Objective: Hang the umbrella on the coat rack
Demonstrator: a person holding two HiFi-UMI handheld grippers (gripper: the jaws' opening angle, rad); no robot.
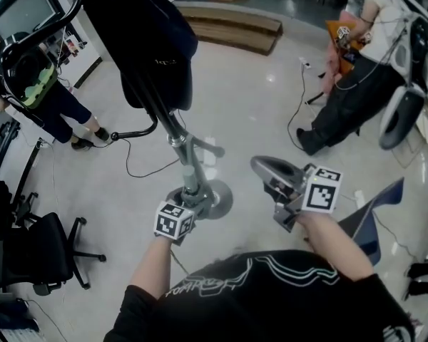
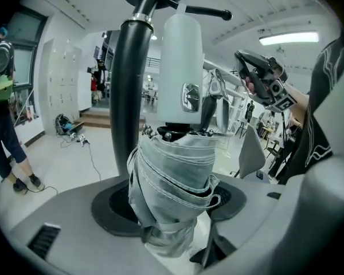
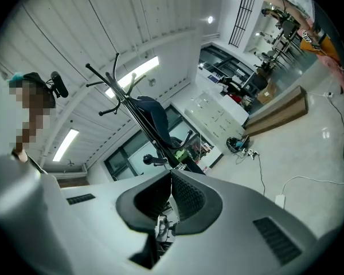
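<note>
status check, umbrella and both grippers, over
Left gripper shut on folded umbrella, not yet hung. Right gripper shut, empty. Coat rack pole close beside umbrella; dark garment already on rack.

The rack pole (image 1: 160, 116) stands just beside the umbrella (image 1: 189, 171), with a dark bag (image 1: 150, 34) bulking over it. Right of the pole, open floor (image 1: 250, 98) reaches the seated person (image 1: 364, 84); a chair (image 1: 28, 248) crowds the left.
</note>
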